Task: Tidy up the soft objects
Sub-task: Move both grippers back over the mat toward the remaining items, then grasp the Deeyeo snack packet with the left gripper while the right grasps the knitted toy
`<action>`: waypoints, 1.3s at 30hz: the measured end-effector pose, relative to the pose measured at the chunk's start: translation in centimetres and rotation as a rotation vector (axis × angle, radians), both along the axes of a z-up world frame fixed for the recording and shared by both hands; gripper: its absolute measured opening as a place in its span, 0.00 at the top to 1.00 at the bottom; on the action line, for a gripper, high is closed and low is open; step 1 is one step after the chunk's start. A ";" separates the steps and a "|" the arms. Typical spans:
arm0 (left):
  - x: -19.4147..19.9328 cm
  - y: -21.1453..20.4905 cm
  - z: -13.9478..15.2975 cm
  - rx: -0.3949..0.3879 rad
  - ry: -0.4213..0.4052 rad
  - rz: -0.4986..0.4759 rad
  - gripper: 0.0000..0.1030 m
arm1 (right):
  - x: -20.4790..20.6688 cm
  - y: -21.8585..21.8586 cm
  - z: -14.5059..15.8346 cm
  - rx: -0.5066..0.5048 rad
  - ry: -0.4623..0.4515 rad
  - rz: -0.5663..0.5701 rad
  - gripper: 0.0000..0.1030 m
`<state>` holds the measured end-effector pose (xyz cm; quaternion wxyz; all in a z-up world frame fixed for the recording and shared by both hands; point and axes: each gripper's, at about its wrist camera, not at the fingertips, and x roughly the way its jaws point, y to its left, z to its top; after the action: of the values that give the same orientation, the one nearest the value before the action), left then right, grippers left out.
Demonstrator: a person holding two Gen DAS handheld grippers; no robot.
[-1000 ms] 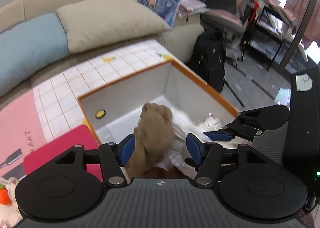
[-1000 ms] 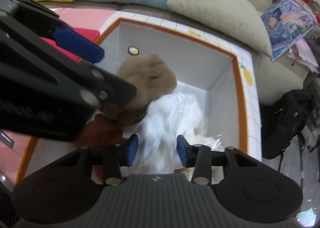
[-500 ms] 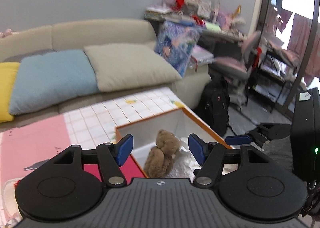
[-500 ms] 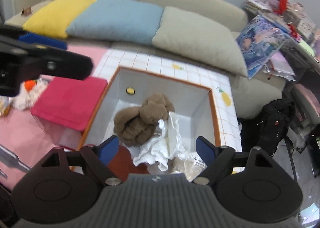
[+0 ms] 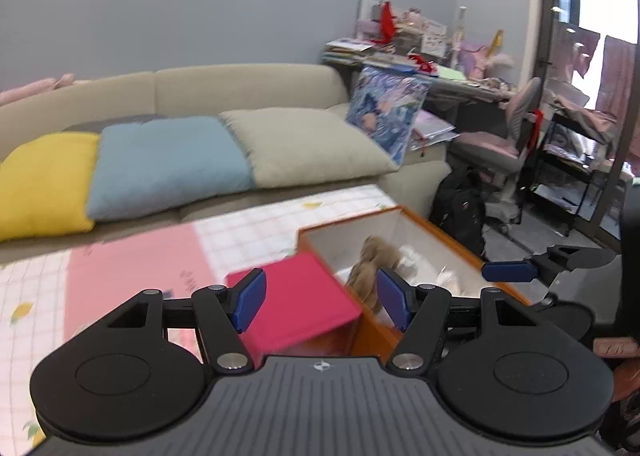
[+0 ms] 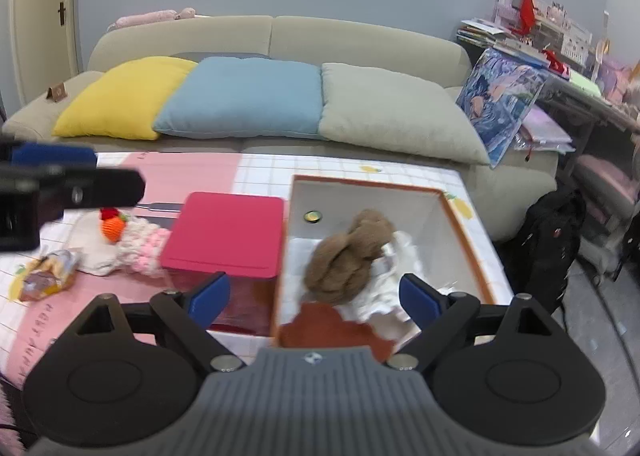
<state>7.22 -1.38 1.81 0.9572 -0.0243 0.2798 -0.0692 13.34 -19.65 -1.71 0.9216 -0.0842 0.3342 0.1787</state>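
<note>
Sofa (image 6: 280,35): seen behind the tabletop, with yellow (image 6: 124,95), blue (image 6: 244,95) and beige (image 6: 396,111) cushions laid along it.
Tabletop (image 6: 264,171): covered by a pink and white checked mat.
Box (image 6: 460,223): white inside, orange-rimmed, set on the right part of the tabletop.
Red lid (image 6: 226,234): laid flat just left of the box.
Brown plush toy (image 6: 348,252): found inside the box, resting against a white cloth (image 6: 396,276); a rust-coloured soft item (image 6: 332,326) is seen at the near wall.
Loose soft objects: a pink-and-white knitted piece (image 6: 144,244) and an orange knitted carrot (image 6: 113,227) are left on the mat, left of the lid.
Right tool (image 6: 316,292): held above the near edge of the box; its jaws have just been opening, are spread wide, and nothing is gripped.
Left tool (image 5: 320,296): held wide apart above the lid and box edge, nothing gripped.
</note>
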 end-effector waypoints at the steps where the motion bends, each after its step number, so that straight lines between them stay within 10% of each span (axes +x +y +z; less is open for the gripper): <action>1: -0.4 0.4 -0.3 -0.002 0.008 0.011 0.28 | -0.3 0.4 -0.1 0.010 0.008 0.004 0.12; 15: -5.0 7.5 -5.2 -0.017 0.145 0.209 0.28 | -3.4 8.7 -4.7 0.006 0.141 0.156 0.13; 32: -5.5 17.8 -10.3 0.095 0.205 0.438 0.28 | -2.1 18.1 -8.0 -0.097 0.079 0.389 0.21; 39: -6.0 21.9 -12.4 -0.005 0.250 0.543 0.26 | -1.0 20.7 -8.4 -0.114 0.081 0.415 0.21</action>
<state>1.24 20.48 -10.59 0.8988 -0.1087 0.3788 0.1920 12.32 1.06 -10.13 0.8447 -0.1958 0.3560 0.3485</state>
